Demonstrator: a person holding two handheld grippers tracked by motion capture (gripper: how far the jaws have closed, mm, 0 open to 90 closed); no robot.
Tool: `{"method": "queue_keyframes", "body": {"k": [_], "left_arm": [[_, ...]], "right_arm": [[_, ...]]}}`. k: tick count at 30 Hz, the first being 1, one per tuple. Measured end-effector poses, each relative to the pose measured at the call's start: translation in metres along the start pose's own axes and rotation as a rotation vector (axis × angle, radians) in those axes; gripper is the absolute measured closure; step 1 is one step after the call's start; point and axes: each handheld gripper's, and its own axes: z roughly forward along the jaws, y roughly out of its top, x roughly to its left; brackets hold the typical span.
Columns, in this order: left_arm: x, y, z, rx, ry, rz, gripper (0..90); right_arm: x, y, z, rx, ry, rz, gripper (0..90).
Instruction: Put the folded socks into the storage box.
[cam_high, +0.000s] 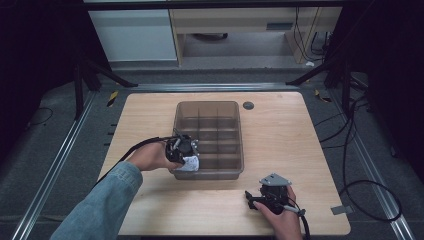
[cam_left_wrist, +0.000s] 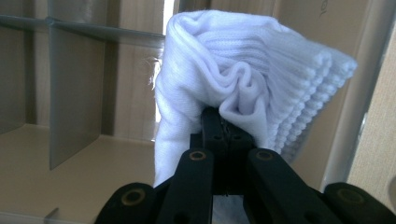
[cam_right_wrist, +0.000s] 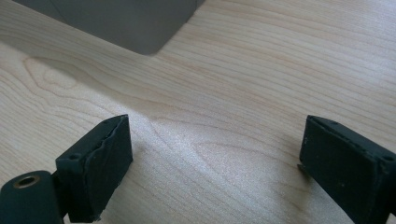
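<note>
Black jaws of my left gripper (cam_left_wrist: 223, 128) pinch a folded white sock (cam_left_wrist: 243, 79) so it hangs over the near-left compartment of the divided grey organizer bin (cam_high: 235, 145), ready to drop in. On the wooden table (cam_high: 280, 125), my right gripper (cam_high: 252, 199) rests splayed and empty, kept clear.

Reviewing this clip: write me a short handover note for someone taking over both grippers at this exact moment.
Left gripper: shut on the white sock, held at the near-left corner of the divided bin, just over a compartment.
Right gripper: open, holding nothing, low over the bare wooden table in front of the bin's near-right corner.
Done: sock picked up and brought to the bin.
Left: lower it into the compartment, open the jaws and pull back. The other compartments look empty.
</note>
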Motion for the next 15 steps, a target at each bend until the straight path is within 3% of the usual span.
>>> {"method": "queue_keyframes", "body": {"k": [8, 15], "left_arm": [[0.0, -0.001, 0.003, -0.001, 0.0, 0.004, 89.8], [0.0, -0.005, -0.013, -0.051, 0.007, -0.003, 89.6]], "right_arm": [[0.0, 0.0, 0.0, 0.0, 0.0, 0.0, 9.6], [0.0, 0.0, 0.0, 0.0, 0.0, 0.0, 9.6]]}}
